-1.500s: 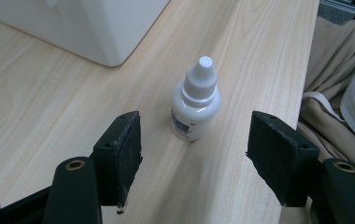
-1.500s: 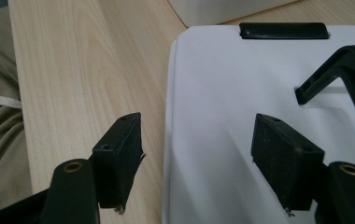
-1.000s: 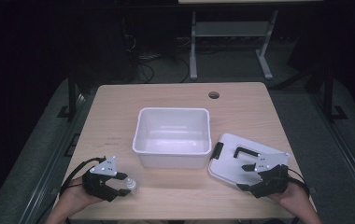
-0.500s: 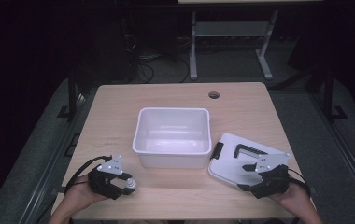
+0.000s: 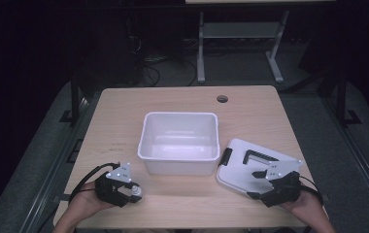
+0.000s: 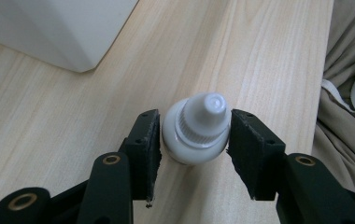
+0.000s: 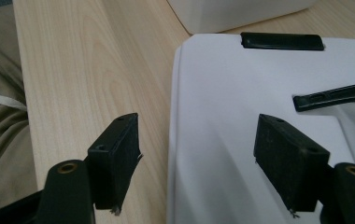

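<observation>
Left gripper [image 6: 195,140] had just been closing on a small white bottle [image 6: 196,130] at the near left table edge.

The bottle lay between the pads, which touched or nearly touched it, cap pointing away toward the white bin [image 5: 180,143]. The right gripper [image 7: 196,158] stood spread over the lid [image 7: 259,130]. No writing showed.

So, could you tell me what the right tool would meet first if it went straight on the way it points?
Probably the black handle on the white lid beneath the open right tool; the white bin lies beyond.
</observation>
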